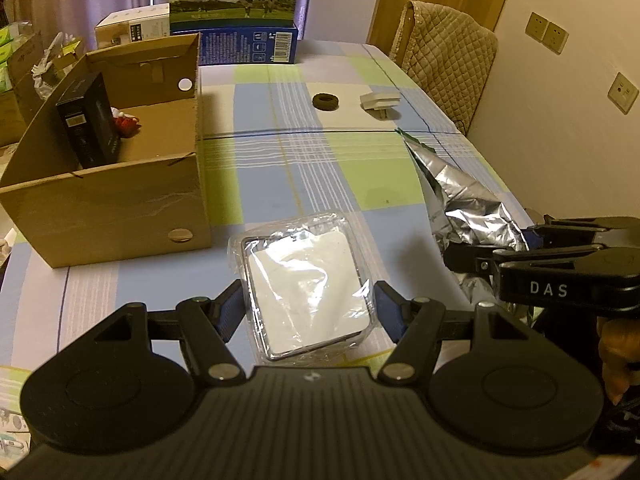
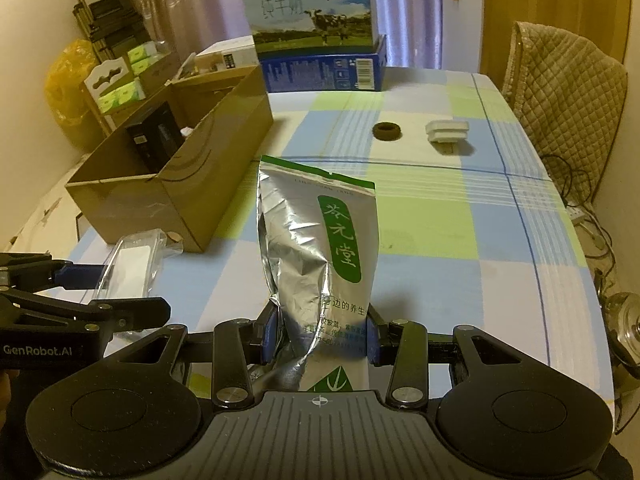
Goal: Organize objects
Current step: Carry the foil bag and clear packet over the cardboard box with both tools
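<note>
Grippers both loaded on my end: left gripper (image 1: 308, 308) clamps wrapped square pack (image 1: 304, 288) lower centre, right gripper (image 2: 320, 338) pinches foil pouch (image 2: 320, 240) mid-frame.

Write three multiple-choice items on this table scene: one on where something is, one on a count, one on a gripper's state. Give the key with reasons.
1. Where is the black box?
A. inside the cardboard box
B. on the chair
C. beside the ring

2. How many small loose items lie on the far part of the tablecloth, between the milk carton and the grippers?
A. none
B. two
C. five

3. What is the right gripper doing?
A. hanging open
B. shut on the foil pouch
C. shut on the wrapped square pack

Key: 1 A, it stands upright within the carton's walls. 2 B, only the dark ring and the white plug lie there. 3 B, its fingers press the pouch's lower sides; the left gripper holds the pack.
</note>
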`<state>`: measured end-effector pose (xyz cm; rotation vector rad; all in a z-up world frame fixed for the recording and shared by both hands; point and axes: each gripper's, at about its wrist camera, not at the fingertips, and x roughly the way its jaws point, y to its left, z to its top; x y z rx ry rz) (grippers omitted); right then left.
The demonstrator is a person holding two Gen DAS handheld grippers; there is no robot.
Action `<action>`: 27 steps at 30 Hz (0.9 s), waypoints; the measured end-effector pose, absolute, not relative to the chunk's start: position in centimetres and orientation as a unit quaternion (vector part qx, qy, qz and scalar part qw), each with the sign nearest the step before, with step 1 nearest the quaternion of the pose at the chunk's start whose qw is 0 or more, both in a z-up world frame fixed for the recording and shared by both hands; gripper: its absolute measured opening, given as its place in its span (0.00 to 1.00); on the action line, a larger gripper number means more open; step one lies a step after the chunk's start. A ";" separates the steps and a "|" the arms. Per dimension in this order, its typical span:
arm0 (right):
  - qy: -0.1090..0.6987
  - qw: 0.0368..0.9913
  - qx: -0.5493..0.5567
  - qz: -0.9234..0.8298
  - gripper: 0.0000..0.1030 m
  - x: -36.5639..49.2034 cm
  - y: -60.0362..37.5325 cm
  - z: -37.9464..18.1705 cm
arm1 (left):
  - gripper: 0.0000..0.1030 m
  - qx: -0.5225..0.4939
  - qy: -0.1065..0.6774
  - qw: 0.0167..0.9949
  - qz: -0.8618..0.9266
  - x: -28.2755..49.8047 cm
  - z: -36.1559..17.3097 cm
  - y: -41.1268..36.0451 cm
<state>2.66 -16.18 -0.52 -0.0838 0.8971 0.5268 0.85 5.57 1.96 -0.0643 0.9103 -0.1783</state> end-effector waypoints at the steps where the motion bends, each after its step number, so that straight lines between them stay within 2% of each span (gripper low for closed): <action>1: 0.429 0.866 -0.041 0.253 0.38 2.6 -16.1 -0.5 | 0.62 -0.031 0.439 0.894 -0.085 0.8 2.0 5.7; 16: 0.427 0.858 -0.049 0.280 0.38 2.4 -12.7 0.4 | 0.62 -0.029 0.433 0.899 -0.061 0.2 3.2 9.0; 27: 0.412 0.847 -0.036 0.334 0.38 4.2 -6.8 3.1 | 0.62 -0.012 0.411 0.912 -0.016 1.6 7.0 15.2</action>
